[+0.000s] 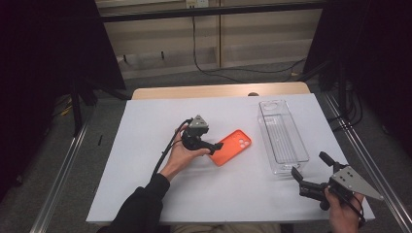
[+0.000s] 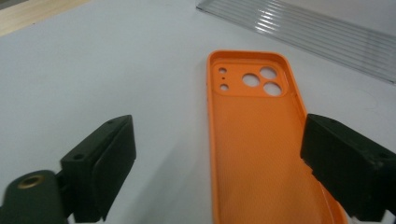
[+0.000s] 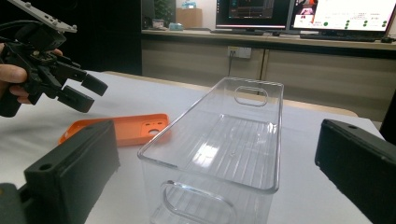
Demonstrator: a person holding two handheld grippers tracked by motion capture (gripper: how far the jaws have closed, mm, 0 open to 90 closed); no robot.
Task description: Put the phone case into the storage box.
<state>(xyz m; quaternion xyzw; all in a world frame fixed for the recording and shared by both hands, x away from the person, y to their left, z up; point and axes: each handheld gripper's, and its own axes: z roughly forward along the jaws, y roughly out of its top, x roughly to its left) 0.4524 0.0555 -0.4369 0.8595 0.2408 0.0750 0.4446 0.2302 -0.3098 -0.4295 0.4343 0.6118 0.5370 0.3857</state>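
From above, the left gripper (image 1: 217,146) hovers at the near end of the orange phone case (image 1: 232,147), which lies open side up on the white table (image 1: 145,184) beside the clear bin (image 1: 282,137). The right gripper (image 1: 311,170) sits near the bin's near end.

The left gripper view shows its jaws spread wide, flanking the case (image 2: 254,135).

The right gripper view shows its jaws spread, facing the bin (image 3: 224,149).

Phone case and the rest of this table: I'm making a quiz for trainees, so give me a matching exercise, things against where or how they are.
Things:
1. phone case
2. clear bin
3. left gripper
4. right gripper

States:
A. open, at the bin's near end
B. orange, lying inside up
C. empty, right of the case
D. open, over the case's near end

Pairs: 1-B, 2-C, 3-D, 4-A
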